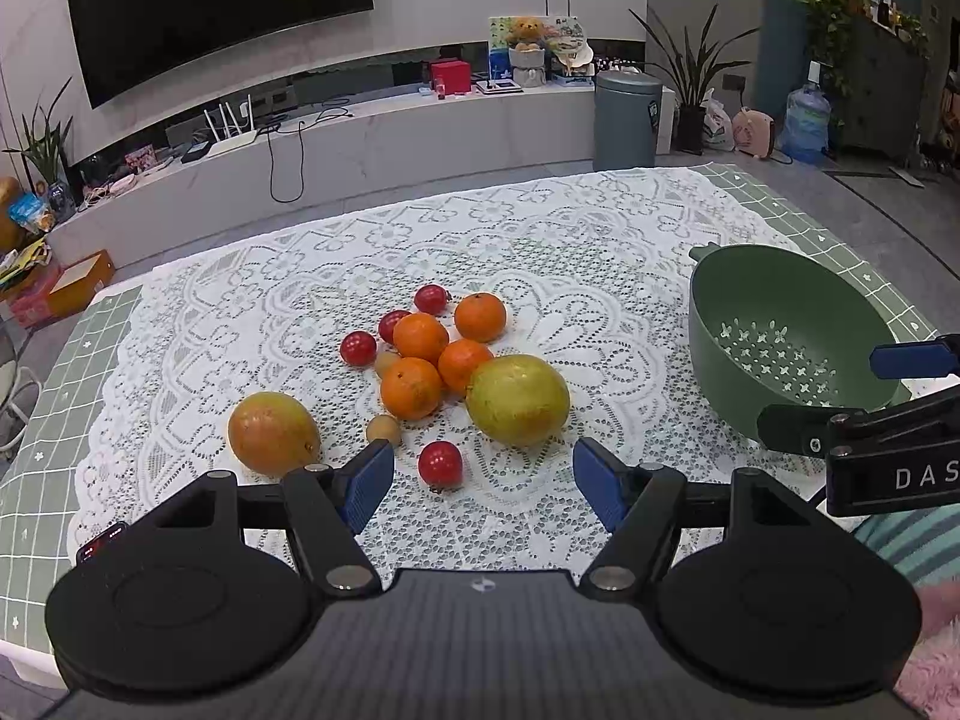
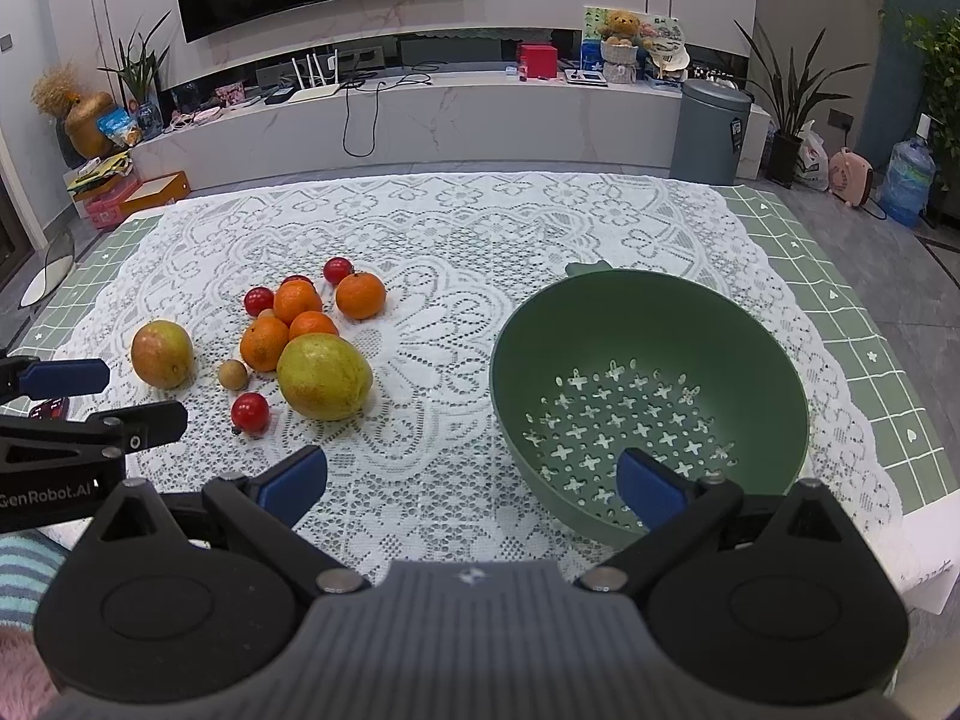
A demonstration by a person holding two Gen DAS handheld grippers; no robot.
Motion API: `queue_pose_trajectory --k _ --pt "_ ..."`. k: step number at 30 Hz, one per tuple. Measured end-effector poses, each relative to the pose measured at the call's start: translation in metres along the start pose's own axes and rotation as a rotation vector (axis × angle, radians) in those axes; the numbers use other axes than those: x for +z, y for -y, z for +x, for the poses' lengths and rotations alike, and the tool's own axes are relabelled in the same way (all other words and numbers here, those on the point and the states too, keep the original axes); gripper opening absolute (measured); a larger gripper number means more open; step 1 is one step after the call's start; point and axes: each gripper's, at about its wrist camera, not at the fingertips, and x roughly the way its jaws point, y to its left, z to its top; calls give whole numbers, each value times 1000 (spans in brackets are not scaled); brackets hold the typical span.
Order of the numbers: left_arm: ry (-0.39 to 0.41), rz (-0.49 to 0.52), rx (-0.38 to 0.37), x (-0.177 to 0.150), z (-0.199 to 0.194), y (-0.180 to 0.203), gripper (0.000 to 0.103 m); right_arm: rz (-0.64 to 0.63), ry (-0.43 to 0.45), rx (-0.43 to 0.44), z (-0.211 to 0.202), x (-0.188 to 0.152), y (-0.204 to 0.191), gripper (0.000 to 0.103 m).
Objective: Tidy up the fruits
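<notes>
Fruits, a loose pile of them, sit on the white lace tablecloth (image 1: pixel 540 228) out ahead of my left gripper (image 1: pixel 483 483): four round orange mandarins (image 1: pixel 411 387), a few small glossy red ones, two little brown ones, plus two big yellow-green mango-like fruits. The closest small red fruit (image 1: pixel 441 464) lies just past my left blue pads, around 12 o'clock from the gap and not between them. One big yellow-green fruit (image 1: pixel 517 399) is at roughly 1 o'clock, the other, more orange-tinted one (image 1: pixel 273 432) at about 10 o'clock. My left jaws are spread wide with nothing in them.

My right gripper (image 2: pixel 471 483) is spread wide too, also empty. The round green plastic colander (image 2: pixel 648 360) with star-shaped holes is at 1 o'clock from it, its near rim right by my right-hand pad, nothing inside. From there the fruit pile is off at 10 to 11 o'clock, well apart from the colander.
</notes>
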Motion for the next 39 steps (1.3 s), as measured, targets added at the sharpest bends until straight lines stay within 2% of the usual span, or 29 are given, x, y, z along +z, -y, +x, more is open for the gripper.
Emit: queue_pose_trajectory --k 32,37,39 --pt "-10 4 0 0 0 0 81 20 -24 10 7 -1 3 99" --pt "-11 7 -5 0 1 -1 81 26 -18 66 9 -1 3 99" --pt "-6 11 -32 -1 2 -3 81 22 -4 89 10 1 2 99"
